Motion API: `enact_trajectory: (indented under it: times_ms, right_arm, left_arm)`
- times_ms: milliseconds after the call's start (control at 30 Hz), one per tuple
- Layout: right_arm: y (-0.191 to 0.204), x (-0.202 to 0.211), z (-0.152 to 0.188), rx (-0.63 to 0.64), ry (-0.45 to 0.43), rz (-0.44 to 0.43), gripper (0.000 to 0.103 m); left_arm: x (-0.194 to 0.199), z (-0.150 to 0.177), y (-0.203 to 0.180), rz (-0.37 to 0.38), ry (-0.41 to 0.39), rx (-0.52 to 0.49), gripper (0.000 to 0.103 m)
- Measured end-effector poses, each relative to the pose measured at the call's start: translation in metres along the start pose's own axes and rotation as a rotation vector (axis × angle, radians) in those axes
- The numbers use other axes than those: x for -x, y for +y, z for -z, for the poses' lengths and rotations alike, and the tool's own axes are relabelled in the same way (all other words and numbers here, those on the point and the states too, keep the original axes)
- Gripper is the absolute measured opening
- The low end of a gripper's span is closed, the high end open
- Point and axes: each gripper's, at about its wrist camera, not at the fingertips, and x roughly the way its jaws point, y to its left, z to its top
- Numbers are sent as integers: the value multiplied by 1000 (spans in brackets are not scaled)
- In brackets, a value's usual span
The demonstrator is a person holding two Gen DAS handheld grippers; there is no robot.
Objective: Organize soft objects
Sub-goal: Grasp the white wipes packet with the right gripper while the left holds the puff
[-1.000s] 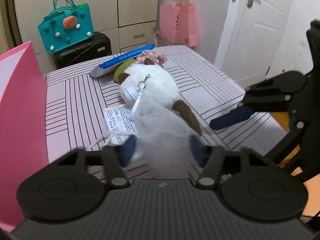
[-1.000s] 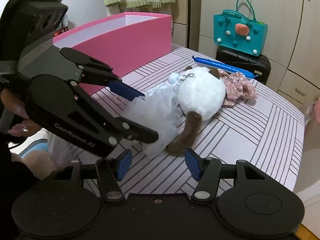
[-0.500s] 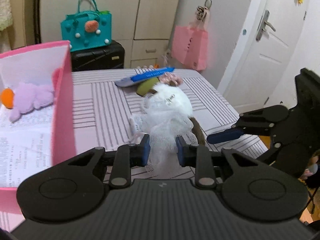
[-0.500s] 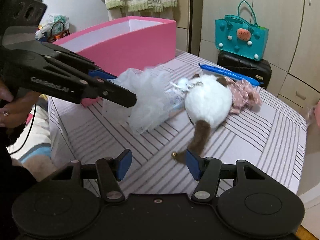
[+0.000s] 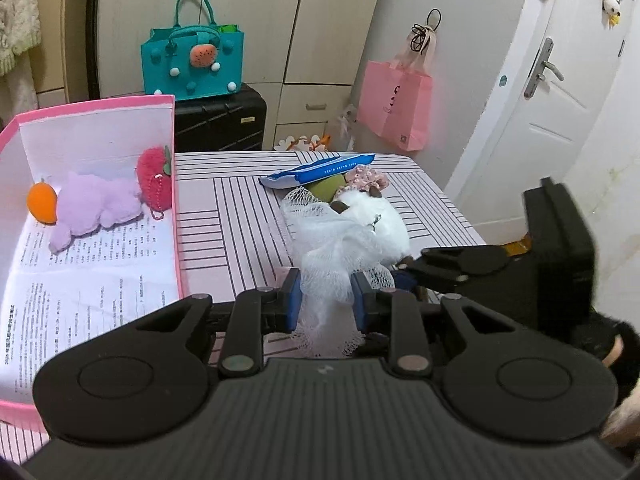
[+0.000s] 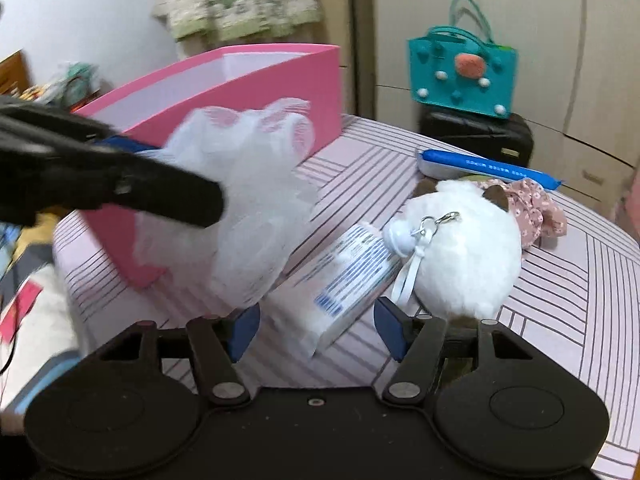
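Observation:
My left gripper (image 5: 326, 300) is shut on a white mesh pouf (image 5: 340, 240) and holds it above the striped table (image 5: 232, 216). In the right wrist view the left gripper (image 6: 180, 176) carries the pouf (image 6: 248, 200) in front of the pink box (image 6: 260, 92). My right gripper (image 6: 316, 328) hovers low over the table with its jaws opening. A white tube with blue print (image 6: 348, 276) lies between them, untouched. A round white plush with brown ears (image 6: 460, 256) lies just right of the tube. The pink box (image 5: 173, 152) holds a purple plush (image 5: 96, 208), a red plush (image 5: 154, 178) and an orange ball (image 5: 42, 206).
A blue and white packet (image 5: 320, 170) and a pink floral cloth (image 6: 536, 208) lie behind the plush. A teal bag (image 5: 192, 64) stands on a black suitcase (image 5: 220, 124) past the table. A pink paper bag (image 5: 394, 108) hangs near the white door (image 5: 560, 120).
The left gripper closed on the mesh pouf and lifted it off the table toward the pink box. The right gripper moved in over the tube beside the plush, and its jaws widened.

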Motion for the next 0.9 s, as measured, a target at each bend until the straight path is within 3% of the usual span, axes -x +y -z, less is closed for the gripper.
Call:
enact_trajectory:
  times_ms: [167, 300, 567, 800, 900]
  right_arm:
    - [-4, -16, -6, -73, -11, 26, 73]
    - [0, -16, -5, -59, -10, 51, 64]
    - [1, 18, 10, -27, 132, 43, 62]
    - [-5, 16, 14, -56, 112, 84, 71]
    - [-6, 12, 11, -61, 96, 106, 49]
  left_arm:
    - [5, -4, 4, 4, -2, -10, 25]
    - [4, -3, 6, 17, 17, -3, 25]
    - [3, -2, 2, 15, 44, -29, 25]
    - [3, 2, -3, 18, 71, -28, 25]
    - [8, 3, -5, -1, 73, -36, 25]
